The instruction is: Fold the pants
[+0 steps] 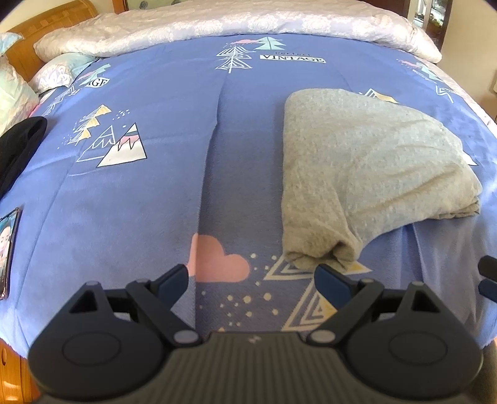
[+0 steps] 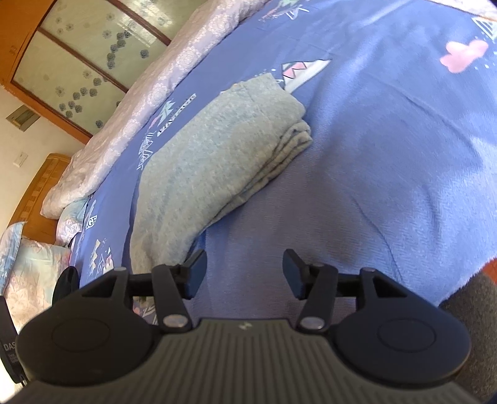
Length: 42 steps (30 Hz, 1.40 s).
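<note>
Both of your tools sit lowest in their own views, and both are released: the left tool has its 2 fingers spread wide over bare blue bedspread, and the right tool is spread the same way with nothing between its fingers.

You can see the pants as a grey, thick bundle lying on the bed, already stacked in several layers; the layered edges show at its open side in the right wrist view, where the pants look like a long slab.

From your left tool the bundle lies ahead and to the right, with its near corner just beyond the right finger, close but, as far as you can tell, not touching. From your right tool it lies ahead and to the left, its near end just beside the left finger. So the pants sit between your 2 hands, and their long axis runs away from you, from the near edge of the bed toward the pale quilt at the far side.

Judging by the layers, the folding looks nearly or fully done. If 1 more fold is wanted, it would go across that long axis: near end lifted and carried to the far end. Your left tool looks slightly nearer to that near corner.

A dark garment lies well apart at the left.
</note>
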Motion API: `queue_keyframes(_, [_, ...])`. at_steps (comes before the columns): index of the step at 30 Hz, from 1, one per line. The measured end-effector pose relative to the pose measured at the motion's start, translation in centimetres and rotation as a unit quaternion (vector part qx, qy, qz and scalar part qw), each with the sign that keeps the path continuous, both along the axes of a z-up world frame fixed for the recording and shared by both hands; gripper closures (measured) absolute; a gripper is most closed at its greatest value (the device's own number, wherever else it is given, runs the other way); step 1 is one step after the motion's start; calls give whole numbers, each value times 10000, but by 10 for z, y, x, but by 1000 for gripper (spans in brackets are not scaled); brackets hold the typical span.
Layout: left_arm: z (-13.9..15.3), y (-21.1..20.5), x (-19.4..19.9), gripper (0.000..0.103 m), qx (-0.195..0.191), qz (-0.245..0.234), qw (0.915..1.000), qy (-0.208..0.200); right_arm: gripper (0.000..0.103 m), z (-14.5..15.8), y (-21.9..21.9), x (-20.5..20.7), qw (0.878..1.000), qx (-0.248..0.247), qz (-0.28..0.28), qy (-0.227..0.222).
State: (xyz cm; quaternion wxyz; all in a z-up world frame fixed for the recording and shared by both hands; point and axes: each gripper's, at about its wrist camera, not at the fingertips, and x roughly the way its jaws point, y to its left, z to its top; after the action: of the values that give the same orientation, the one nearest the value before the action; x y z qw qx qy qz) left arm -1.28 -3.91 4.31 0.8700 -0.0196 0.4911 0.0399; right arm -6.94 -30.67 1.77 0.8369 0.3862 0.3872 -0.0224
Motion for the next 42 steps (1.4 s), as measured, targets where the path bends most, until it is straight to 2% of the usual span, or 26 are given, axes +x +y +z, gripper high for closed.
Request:
queue_keyframes(6, [-5, 4, 9, 11, 21, 52, 10000, 59, 46, -9, -16, -1, 9998, 130, -117, 123])
queue_keyframes(12, [-9, 0, 16, 9, 230, -67, 9997, -9, 45, -15, -23, -1, 9995, 269, -108, 138])
queue_keyframes(16, [-16, -1, 20, 9, 281, -125, 9994, 125, 43, -16, -24, -2, 9995, 293, -57, 86])
queue_keyframes(19, [-22, -1, 23, 9, 304, -128, 9992, 213, 39, -19, -28, -5, 9985, 526, -129, 18])
queue_keyframes(23, [-31, 2, 25, 7, 260, -72, 9990, 348, 38, -24, -33, -11, 9963, 799, -311, -67])
queue_keyframes(28, [-34, 3, 25, 2, 263, -92, 9990, 342, 38, -24, -28, -16, 9968, 677, -359, -217])
queue_keyframes(36, [-40, 15, 31, 0, -32, -100, 9991, 407, 27, -26, -21, -18, 9958, 713, -364, -442])
queue_keyframes(42, [-44, 14, 29, 0, 32, -351, 9991, 255, 11, -29, -15, -19, 9942, 713, -63, -801])
